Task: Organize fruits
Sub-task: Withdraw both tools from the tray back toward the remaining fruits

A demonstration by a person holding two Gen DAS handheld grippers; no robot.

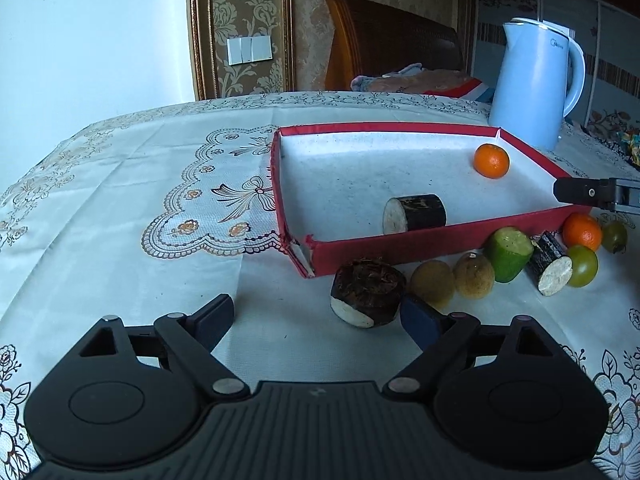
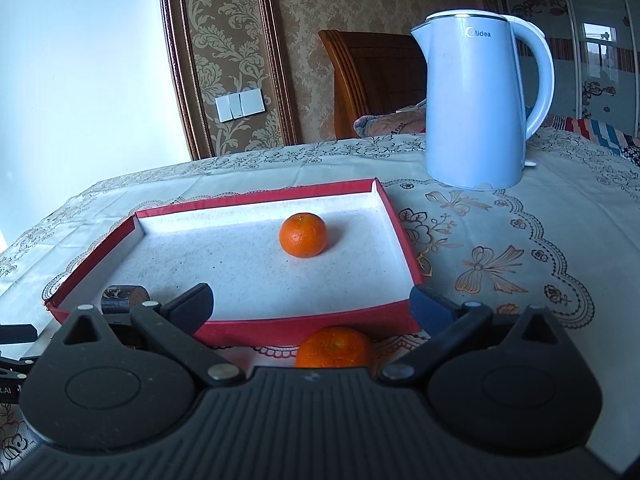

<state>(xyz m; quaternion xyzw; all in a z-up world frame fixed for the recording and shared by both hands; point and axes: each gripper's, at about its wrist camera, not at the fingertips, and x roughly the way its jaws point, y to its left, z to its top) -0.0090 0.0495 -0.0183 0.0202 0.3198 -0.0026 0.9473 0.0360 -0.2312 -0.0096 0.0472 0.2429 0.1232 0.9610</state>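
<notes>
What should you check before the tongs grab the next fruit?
1. Right tongs open: ok.
2. Orange on the cloth sits between the right tongs' fingers: ok, no contact visible yet.
3. Red tray has bare floor left: ok; it holds just one orange and a dark cane piece.
4. Left tongs open and holding nothing: ok.
5. Blue kettle stands beyond the tray, out of the path: ok.
6. Whether the grip will hold: cannot tell.

Blk ribbed claw (image 1: 316, 322), blue pads (image 1: 420, 322), silver pins.
</notes>
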